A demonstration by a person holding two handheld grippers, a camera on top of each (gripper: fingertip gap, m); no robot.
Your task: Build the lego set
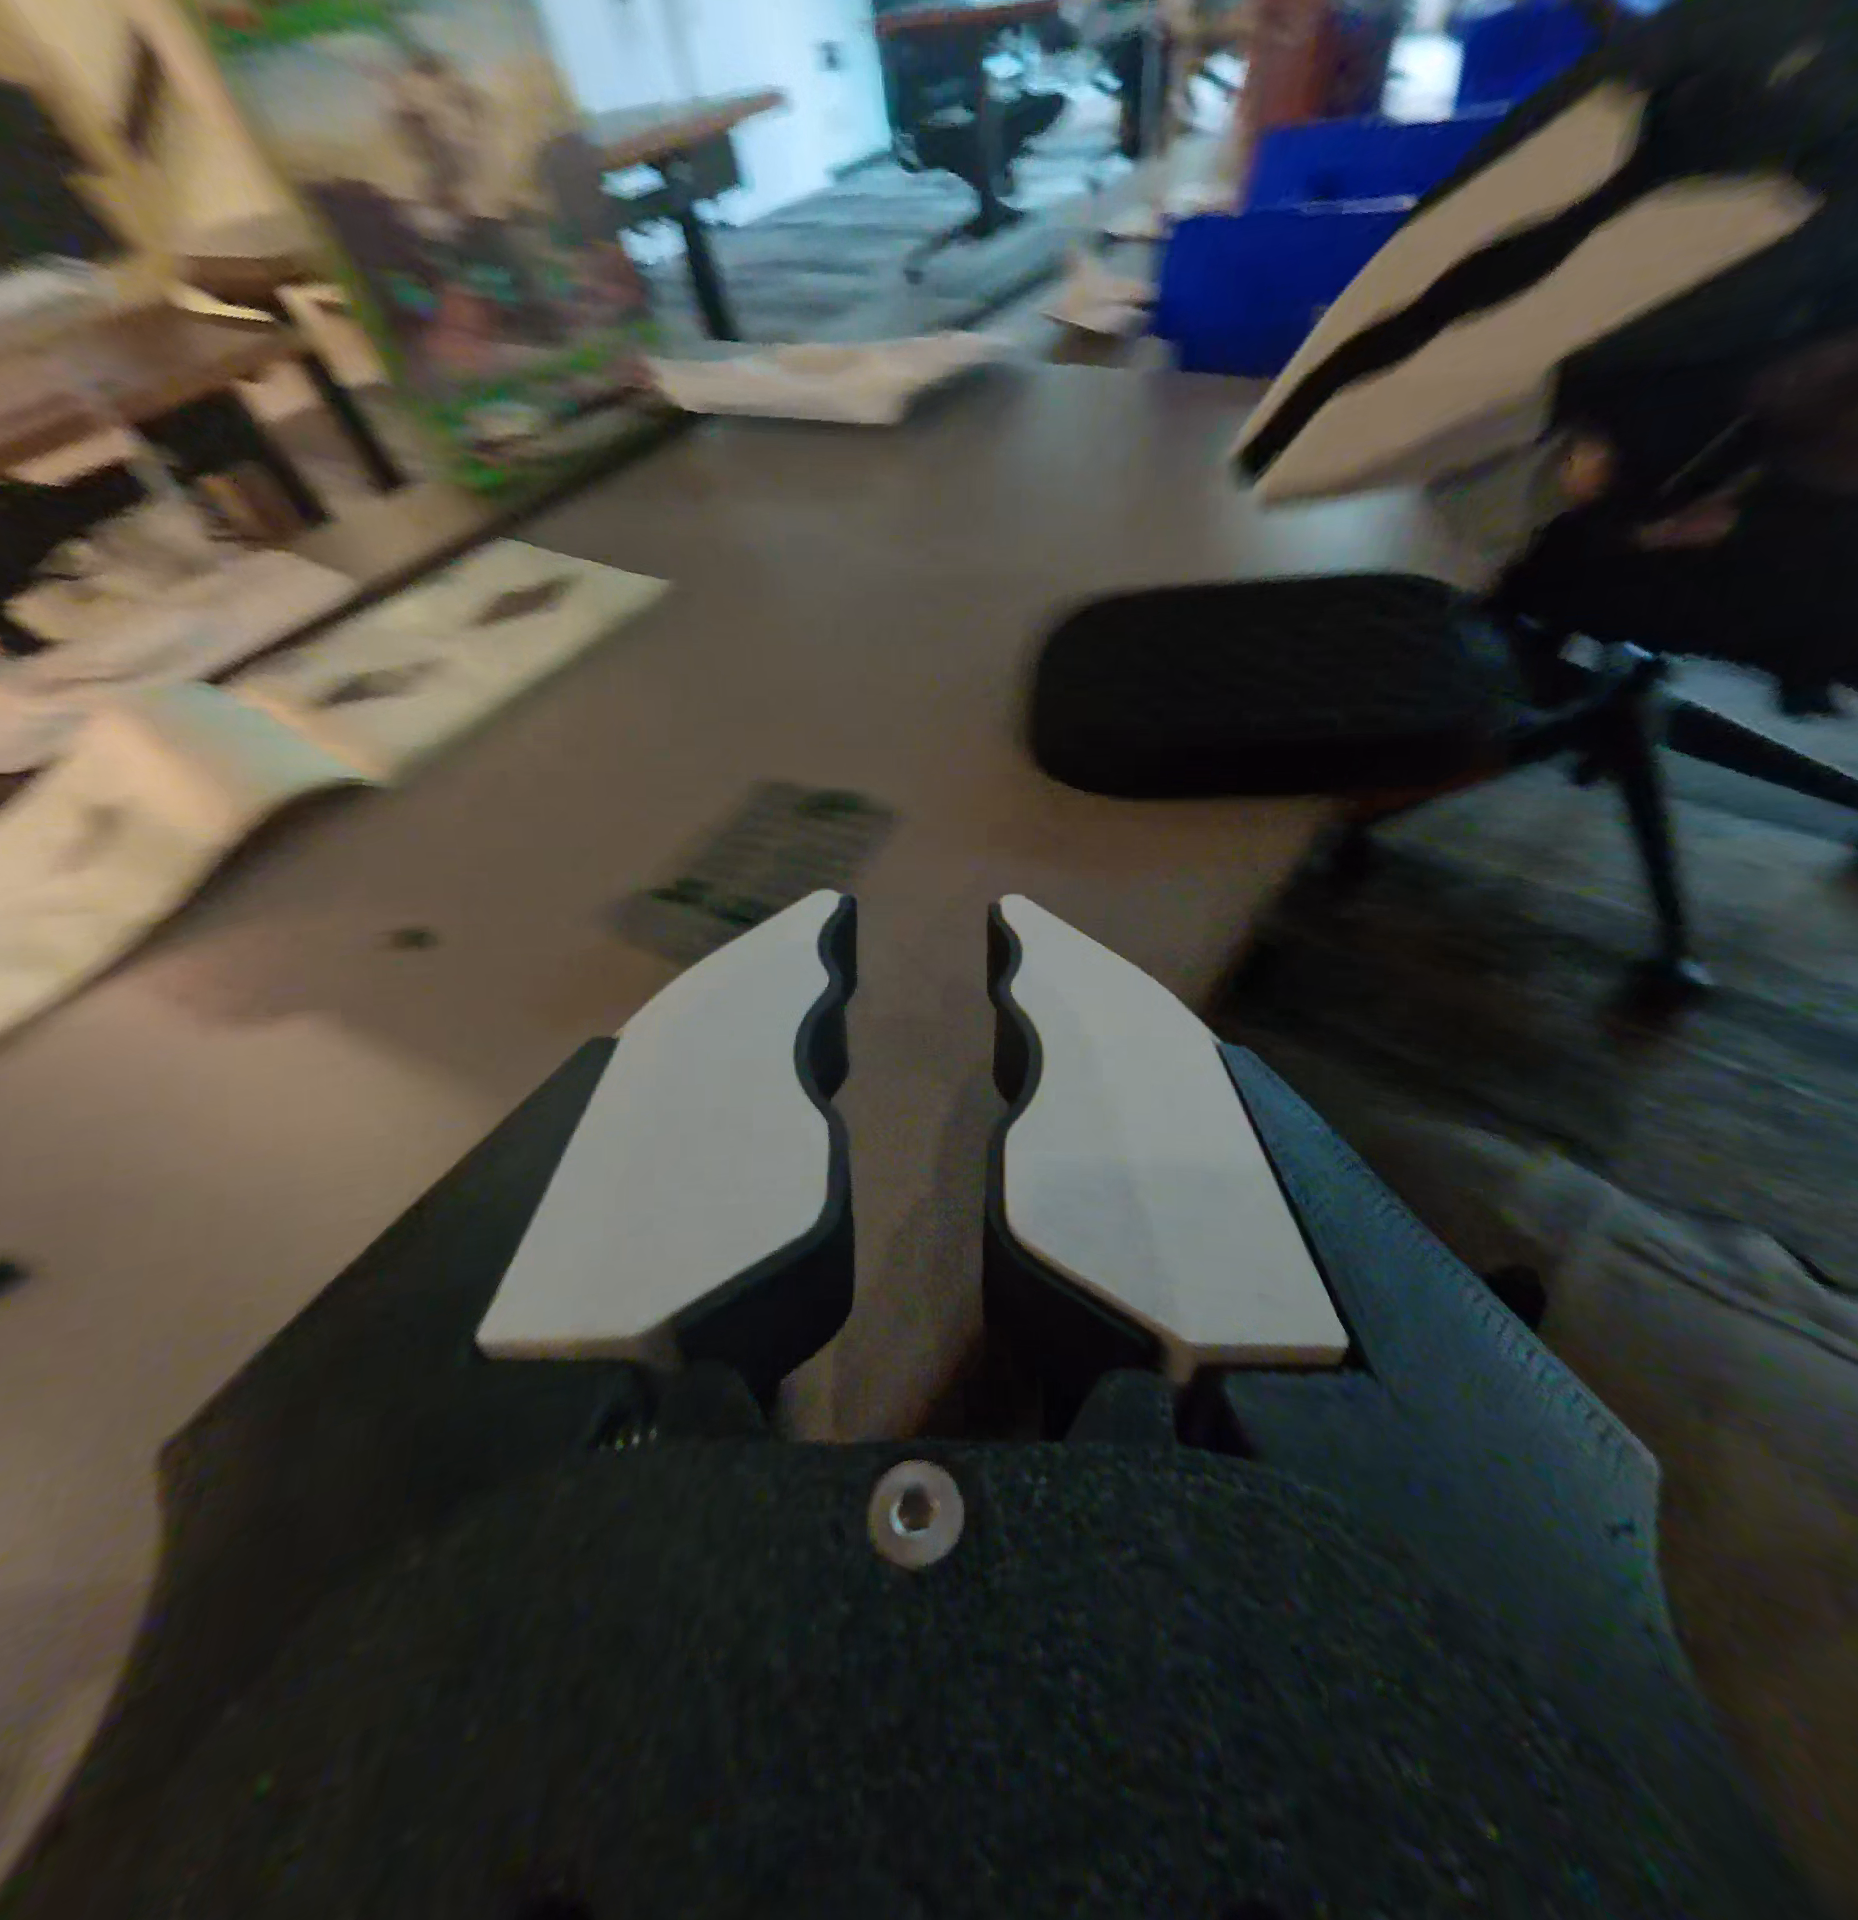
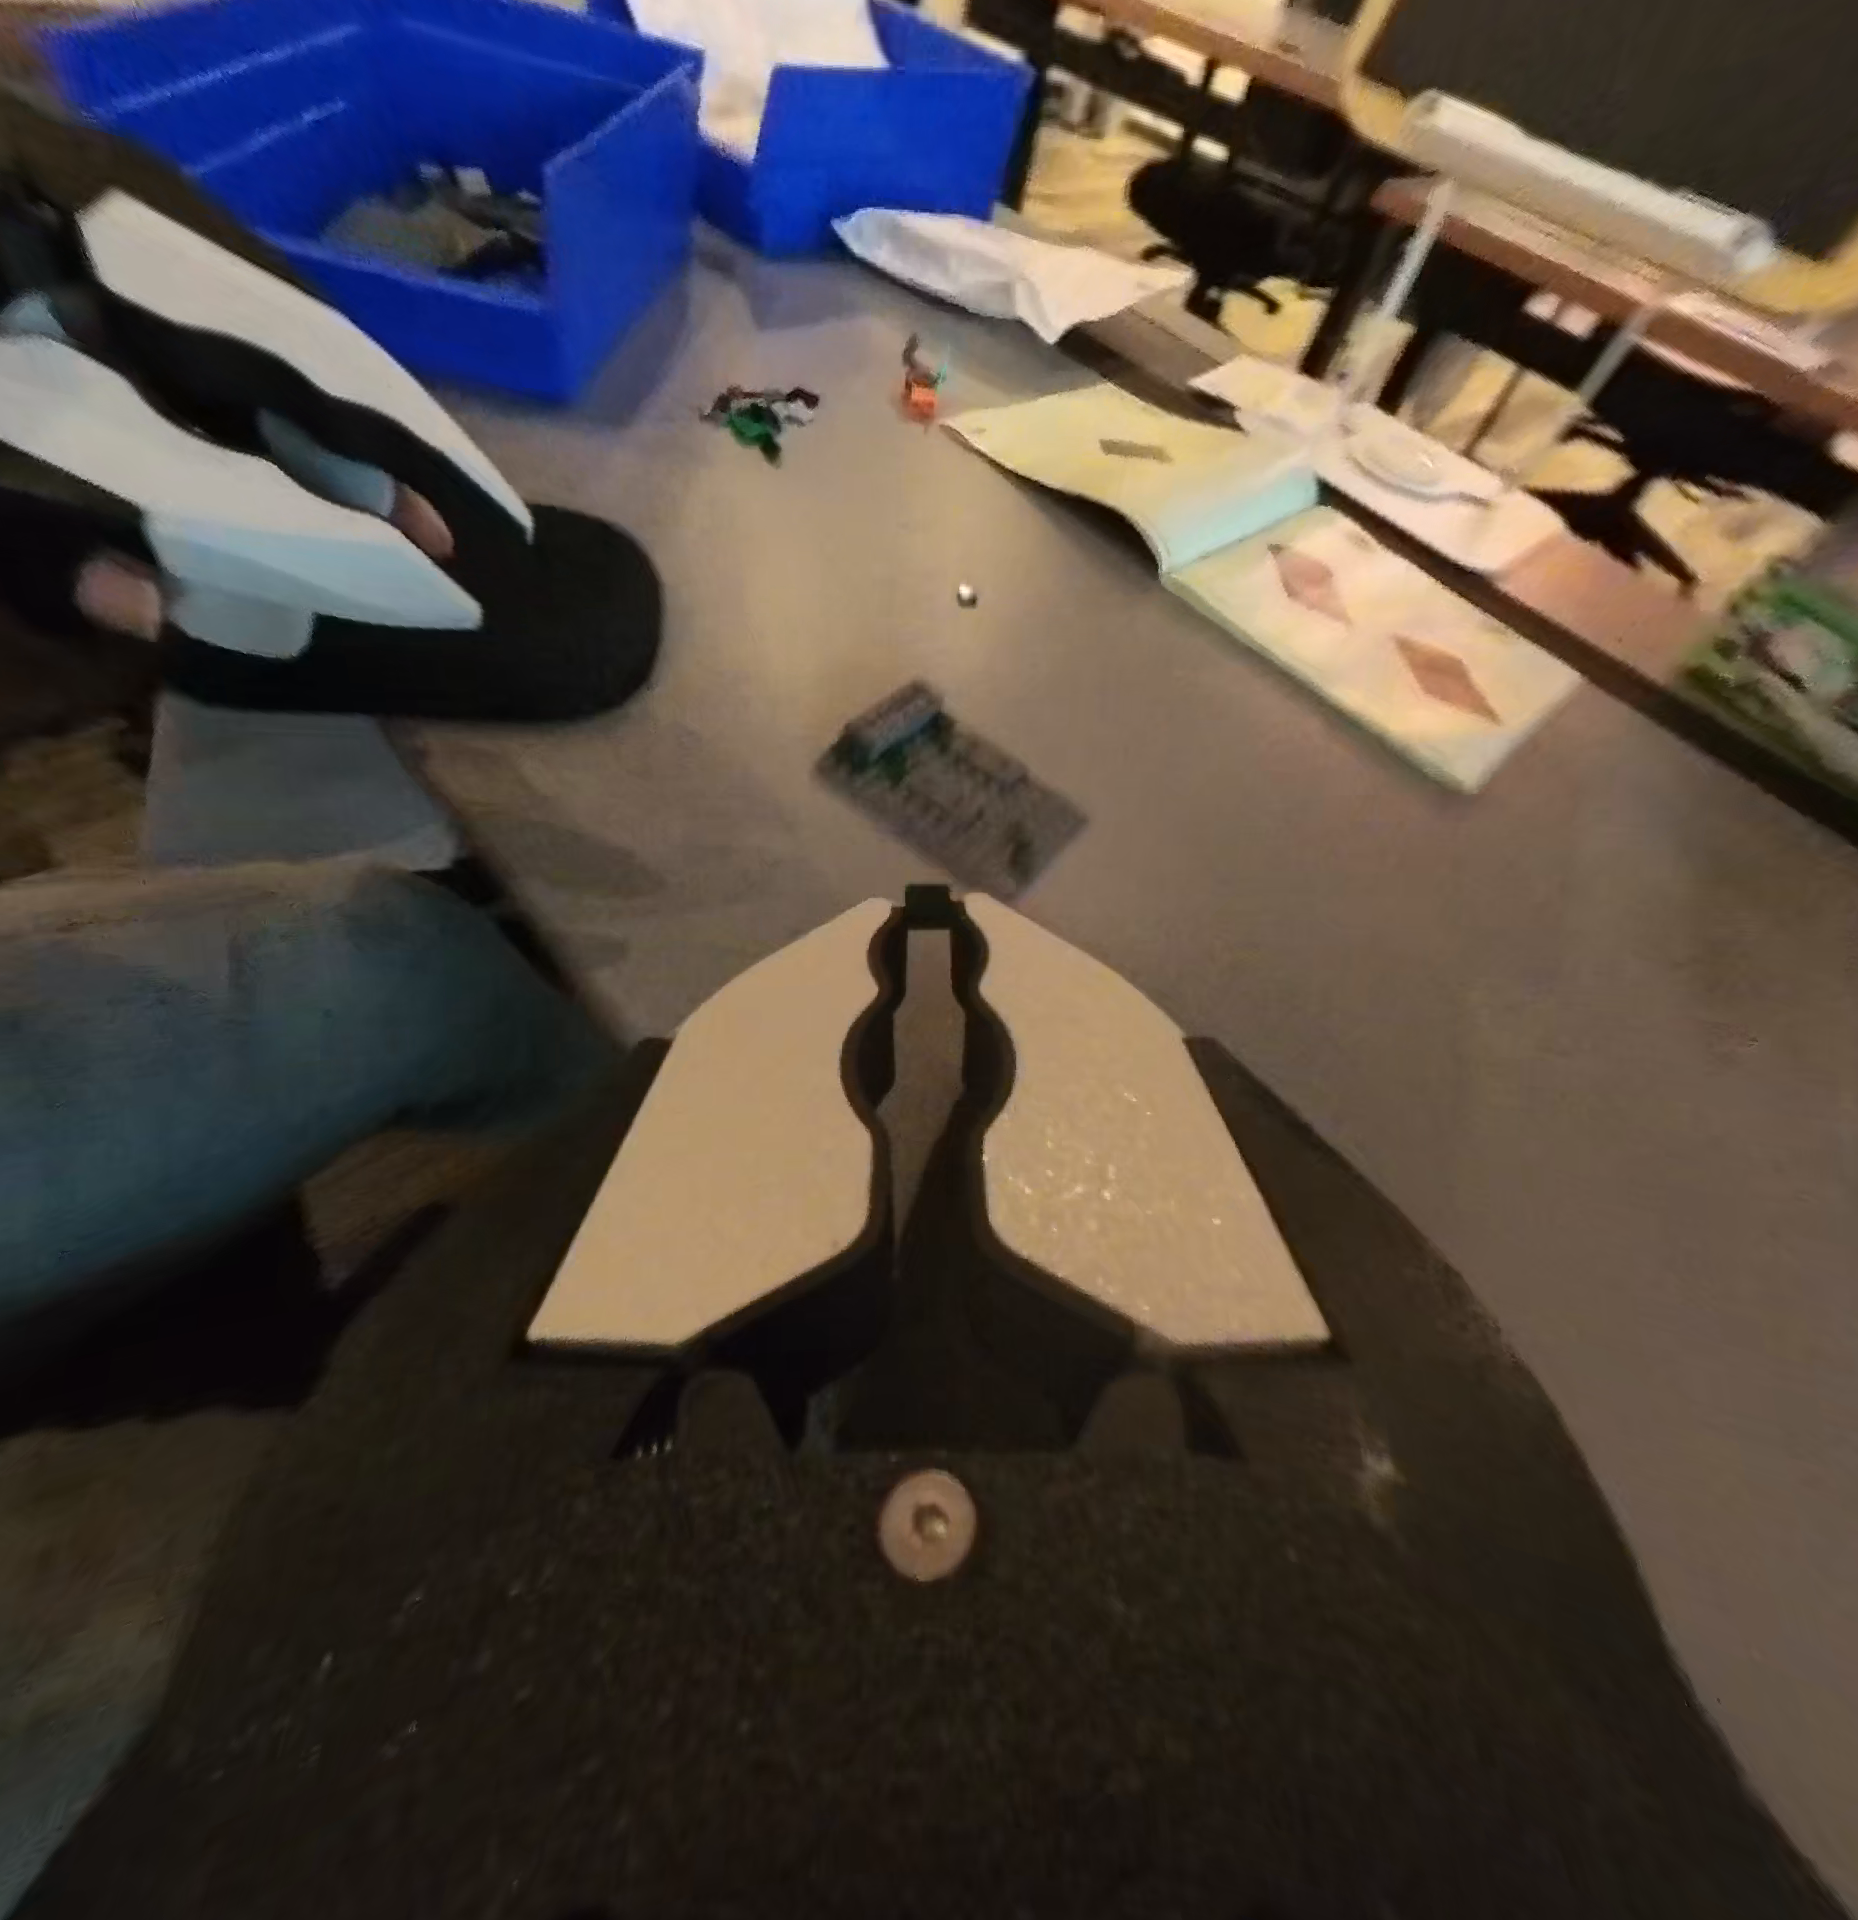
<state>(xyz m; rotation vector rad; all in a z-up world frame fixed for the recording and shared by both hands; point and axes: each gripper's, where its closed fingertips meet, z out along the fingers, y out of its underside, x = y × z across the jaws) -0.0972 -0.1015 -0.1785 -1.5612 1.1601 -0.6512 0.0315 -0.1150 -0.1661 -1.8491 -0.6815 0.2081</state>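
A grey studded baseplate (image 2: 946, 790) with a few small bricks on it lies on the brown table, just ahead of my right gripper (image 2: 927, 914). The right gripper is shut on a small black lego piece (image 2: 927, 900) at its fingertips, held above the table. My left gripper (image 1: 923, 914) is open and empty, low over the table with the baseplate (image 1: 769, 868) just beyond its tips. The right gripper (image 1: 1252, 457) shows at the upper right of the left wrist view. The left gripper (image 2: 499, 577) shows at the upper left of the right wrist view.
Loose green and black pieces (image 2: 759, 410), an orange piece (image 2: 920, 390) and a tiny pale piece (image 2: 969, 594) lie farther back. An open instruction booklet (image 2: 1320, 561) lies right, blue bins (image 2: 437, 156) at the back. A black chair seat (image 1: 1268, 686) sits at the table edge. Some 15 cm of space lies between my two pairs of fingers. The grey studded baseplate (image 2: 946, 790) is about 15 cm from my left fingertips. My left wrist view (image 1: 768, 868) looks at it from another angle.
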